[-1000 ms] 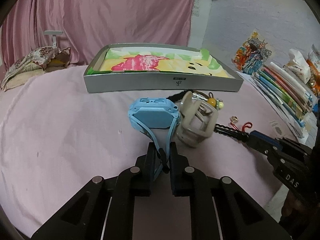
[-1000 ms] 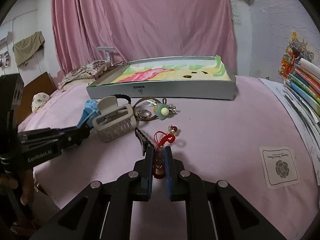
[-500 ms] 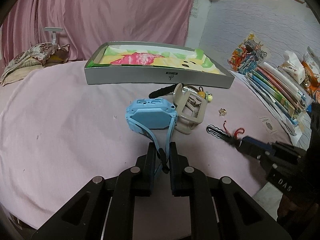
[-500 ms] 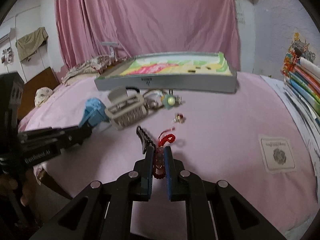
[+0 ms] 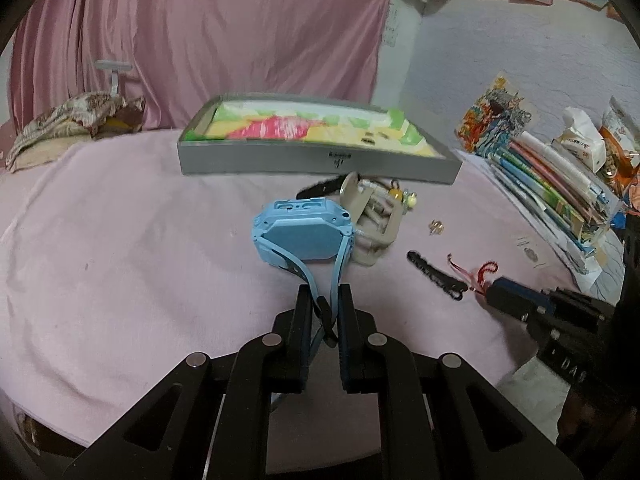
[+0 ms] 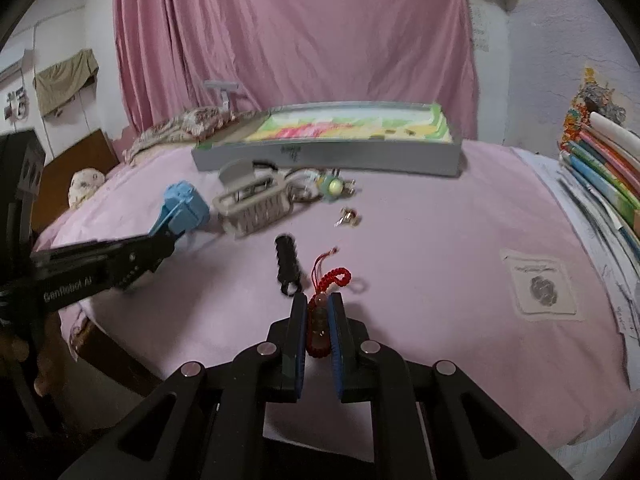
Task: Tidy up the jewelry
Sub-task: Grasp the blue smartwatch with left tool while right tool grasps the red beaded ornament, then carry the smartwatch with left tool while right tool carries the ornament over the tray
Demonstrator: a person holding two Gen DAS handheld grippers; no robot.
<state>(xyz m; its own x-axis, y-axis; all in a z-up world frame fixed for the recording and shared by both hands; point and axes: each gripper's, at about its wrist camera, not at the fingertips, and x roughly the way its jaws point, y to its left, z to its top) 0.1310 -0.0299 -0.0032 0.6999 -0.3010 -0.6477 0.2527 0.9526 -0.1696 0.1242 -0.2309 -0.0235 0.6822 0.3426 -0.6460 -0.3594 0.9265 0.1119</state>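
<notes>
My left gripper point(image 5: 324, 300) is shut on the strap of a blue watch point(image 5: 304, 232) and holds it above the pink cloth; it also shows in the right wrist view point(image 6: 182, 208). My right gripper point(image 6: 319, 312) is shut on a red corded bead bracelet point(image 6: 320, 316), whose red loop point(image 6: 334, 278) sticks out ahead. A beige hair claw point(image 5: 372, 220), a black hair clip point(image 5: 434, 274), a small gold ring point(image 5: 436, 226) and a green bead charm point(image 6: 334, 188) lie on the cloth. The grey tray point(image 5: 320, 164) with a colourful lining stands behind them.
A stack of books and papers point(image 5: 560, 184) lies at the right edge. A floral pillow point(image 5: 68, 120) sits at the back left. A pink curtain point(image 6: 280, 40) hangs behind the tray. A white paper label point(image 6: 540, 288) lies on the cloth at the right.
Both grippers have lifted and pulled back from the pile with their items. The watch and the bracelet are raised off the cloth, and the tray looks farther away.
</notes>
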